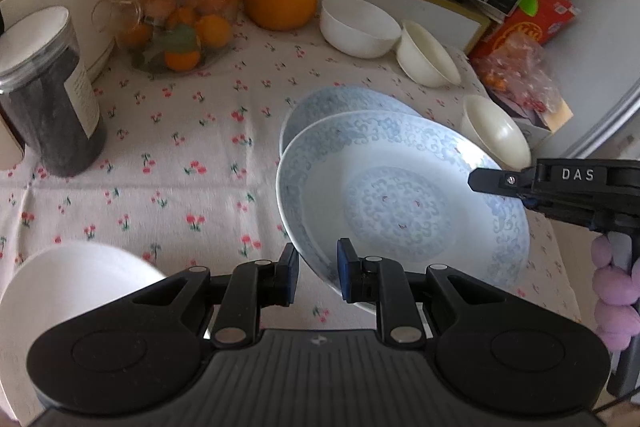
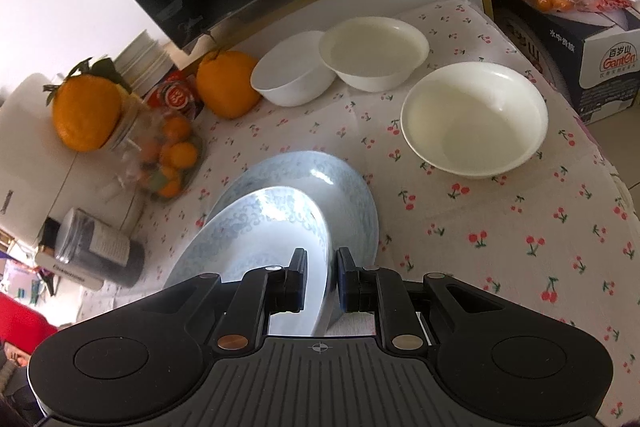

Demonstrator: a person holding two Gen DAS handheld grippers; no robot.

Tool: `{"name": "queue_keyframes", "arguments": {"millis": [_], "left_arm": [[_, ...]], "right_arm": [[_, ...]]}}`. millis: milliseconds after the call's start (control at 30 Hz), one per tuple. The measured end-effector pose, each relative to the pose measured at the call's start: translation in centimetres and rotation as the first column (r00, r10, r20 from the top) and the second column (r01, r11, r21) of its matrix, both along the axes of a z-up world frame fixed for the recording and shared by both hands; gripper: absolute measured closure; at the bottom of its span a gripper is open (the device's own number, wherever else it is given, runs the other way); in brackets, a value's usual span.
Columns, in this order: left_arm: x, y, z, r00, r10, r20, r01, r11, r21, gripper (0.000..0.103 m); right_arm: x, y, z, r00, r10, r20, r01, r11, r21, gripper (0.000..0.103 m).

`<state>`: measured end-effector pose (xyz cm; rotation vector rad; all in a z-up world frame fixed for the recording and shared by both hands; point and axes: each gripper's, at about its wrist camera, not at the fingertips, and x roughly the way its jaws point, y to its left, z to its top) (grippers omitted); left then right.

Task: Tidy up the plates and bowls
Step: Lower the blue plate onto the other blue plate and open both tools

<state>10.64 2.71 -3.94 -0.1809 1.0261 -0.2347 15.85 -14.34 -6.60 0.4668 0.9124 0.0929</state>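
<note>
Blue-patterned porcelain plate (image 1: 400,203) is clamped at opposite rims by left gripper (image 1: 318,275) and right gripper (image 2: 322,281) jaws, hanging just above second patterned plate (image 1: 344,105) mid-table; stacking nearly done, four white bowls (image 2: 474,119) left scattered.

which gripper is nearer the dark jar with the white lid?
Left. The left gripper grips the upper plate's rim on the side facing the dark jar; the right gripper clamps the opposite rim, farther from it.
</note>
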Motion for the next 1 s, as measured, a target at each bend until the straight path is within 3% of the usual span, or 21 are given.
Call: {"name": "queue_keyframes", "arguments": {"millis": [467, 1000], "left_arm": [[2.5, -0.9, -0.8, 0.993, 0.026, 0.119, -0.034, 0.997, 0.071, 0.085], [2.9, -2.2, -2.0, 0.990, -0.027, 0.138, 0.005, 0.988, 0.155, 0.085]], "right_arm": [[2.6, 0.9, -1.9, 0.998, -0.067, 0.013, 0.067, 0.997, -0.031, 0.087], [2.6, 1.0, -2.7, 0.997, -0.074, 0.003, 0.074, 0.992, -0.103, 0.087]]}}
